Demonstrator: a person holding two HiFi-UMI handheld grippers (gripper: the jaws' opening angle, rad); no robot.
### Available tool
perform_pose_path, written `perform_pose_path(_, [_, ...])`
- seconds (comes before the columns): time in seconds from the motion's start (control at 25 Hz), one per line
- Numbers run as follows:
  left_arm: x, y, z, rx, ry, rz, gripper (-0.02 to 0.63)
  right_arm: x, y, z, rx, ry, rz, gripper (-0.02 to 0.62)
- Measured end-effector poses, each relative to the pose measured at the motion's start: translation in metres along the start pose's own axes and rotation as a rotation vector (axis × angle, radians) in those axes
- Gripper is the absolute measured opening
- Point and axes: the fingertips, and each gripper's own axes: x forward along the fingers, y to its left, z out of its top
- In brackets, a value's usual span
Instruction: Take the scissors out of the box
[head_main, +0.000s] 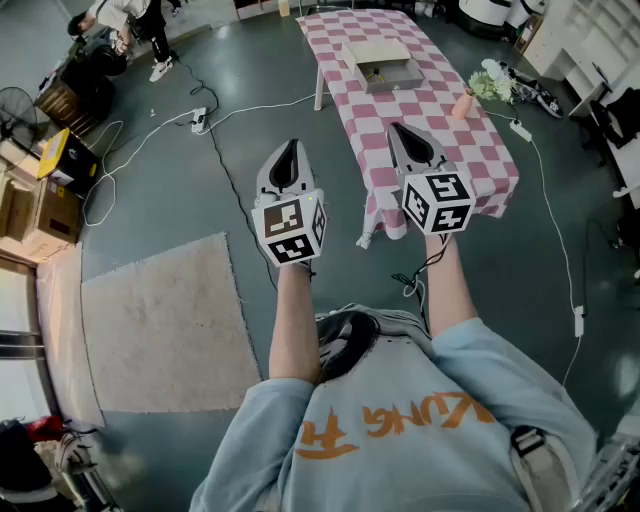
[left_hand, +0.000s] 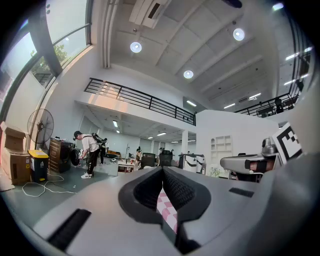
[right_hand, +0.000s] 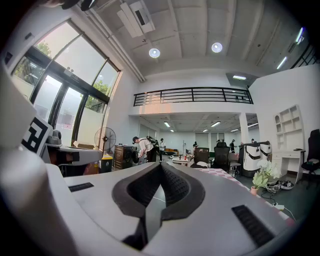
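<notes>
Head view: the box (head_main: 381, 62) is seen on the far bench (head_main: 440, 150), well apart from both grippers. No scissors can be made out in it. The left gripper (head_main: 290, 150) and right gripper (head_main: 400, 132) are held up, jaws together, nothing between them. Nothing has been done yet; everything is left.

Orange print across chest of light-blue sweatshirt (head_main: 420, 465), near bottom of head view, seen upside down: letters appearing to read "KUNG", with one orange Chinese-style character to the left, not legible.
</notes>
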Motion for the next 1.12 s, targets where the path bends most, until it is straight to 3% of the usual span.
perform_pose_path(0.52, [0.022,-0.003,0.007,0.001,-0.018,-0.031,0.02,0.016,-0.009,0.01,0.01,-0.022,0.01,-0.005])
perform_pose_path(1.12, [0.02,0.027,0.007,-0.021,-0.02,-0.032,0.02,0.03,0.005,0.009,0.04,-0.026,-0.019,-0.003])
